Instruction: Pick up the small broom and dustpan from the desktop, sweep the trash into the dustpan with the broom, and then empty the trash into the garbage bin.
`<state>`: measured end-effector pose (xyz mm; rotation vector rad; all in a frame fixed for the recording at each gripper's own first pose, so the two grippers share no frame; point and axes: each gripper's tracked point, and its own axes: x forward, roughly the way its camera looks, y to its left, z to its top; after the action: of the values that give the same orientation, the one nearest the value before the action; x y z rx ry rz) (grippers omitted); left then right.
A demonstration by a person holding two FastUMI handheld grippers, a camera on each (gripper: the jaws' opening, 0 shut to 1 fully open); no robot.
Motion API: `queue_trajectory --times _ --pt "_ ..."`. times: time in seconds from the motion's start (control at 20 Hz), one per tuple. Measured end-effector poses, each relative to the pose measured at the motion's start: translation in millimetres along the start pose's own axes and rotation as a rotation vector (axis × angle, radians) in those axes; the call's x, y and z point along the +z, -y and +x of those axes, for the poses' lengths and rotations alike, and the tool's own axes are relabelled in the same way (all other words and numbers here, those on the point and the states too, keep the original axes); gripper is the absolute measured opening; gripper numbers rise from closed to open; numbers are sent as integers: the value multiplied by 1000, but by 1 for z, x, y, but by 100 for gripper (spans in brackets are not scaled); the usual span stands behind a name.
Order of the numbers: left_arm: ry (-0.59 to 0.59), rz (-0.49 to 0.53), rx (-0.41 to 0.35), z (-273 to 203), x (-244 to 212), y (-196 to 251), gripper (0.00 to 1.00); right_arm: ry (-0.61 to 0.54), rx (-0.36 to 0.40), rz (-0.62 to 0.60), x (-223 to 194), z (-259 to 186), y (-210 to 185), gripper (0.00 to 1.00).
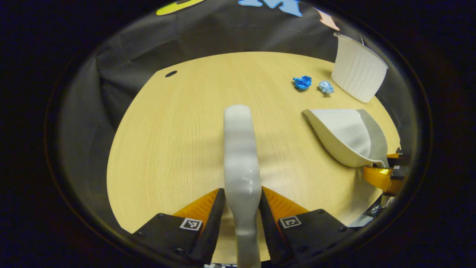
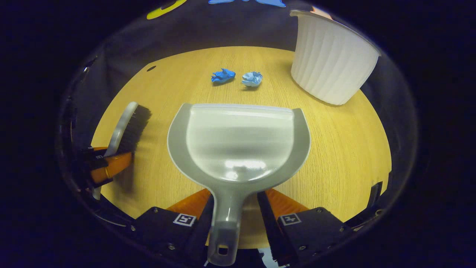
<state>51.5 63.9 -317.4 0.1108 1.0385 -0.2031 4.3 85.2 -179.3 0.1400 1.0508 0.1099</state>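
My left gripper [image 1: 241, 199] is shut on the handle of the small grey broom [image 1: 241, 156], which sticks forward over the wooden desktop [image 1: 178, 130]. In the right gripper view the same broom [image 2: 128, 128] shows its dark bristles at the left, held above the table. My right gripper [image 2: 234, 203] is shut on the handle of the grey dustpan [image 2: 238, 145], whose mouth faces the trash. Two crumpled paper balls lie ahead of it: a dark blue one [image 2: 223, 75] and a pale blue one [image 2: 252, 78]. In the left gripper view the dustpan [image 1: 347, 136] is at the right.
A white ribbed garbage bin [image 2: 331, 63] stands at the far right of the desktop, just right of the paper balls; in the left gripper view this bin [image 1: 357, 69] is beside the table's far edge. A small dark hole [image 1: 171, 73] marks the far left of the tabletop.
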Motion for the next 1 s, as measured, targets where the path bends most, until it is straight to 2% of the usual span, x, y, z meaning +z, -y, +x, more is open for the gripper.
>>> queue_trajectory --times 0.05,0.1,0.15,0.2,0.4,0.45,0.55,0.6,0.75,0.85,1.0 --pt "1 8 -6 2 3 2 67 -6 9 -6 -2 1 1 57" --pt "-3 13 -1 3 4 0 59 -10 22 -10 -6 2 -1 57" --pt "2 16 0 2 7 0 55 -4 -3 -6 -2 5 3 49" --pt "6 14 3 5 9 0 51 -14 3 -31 -2 7 3 36" --pt "27 27 -13 10 21 1 47 1 3 -56 -1 1 7 36" --pt "36 29 -9 11 26 1 47 -2 6 -62 -1 2 8 33" --pt "49 18 -30 14 38 3 39 8 6 -72 1 2 12 34" --pt "61 9 -34 17 46 3 43 9 6 -72 2 2 14 34" --pt "92 16 -41 25 72 6 42 20 7 -73 2 2 19 34" --pt "110 52 -44 30 92 10 39 26 12 -75 3 2 21 34" --pt "130 109 -62 38 121 19 41 31 21 -75 8 3 28 34"
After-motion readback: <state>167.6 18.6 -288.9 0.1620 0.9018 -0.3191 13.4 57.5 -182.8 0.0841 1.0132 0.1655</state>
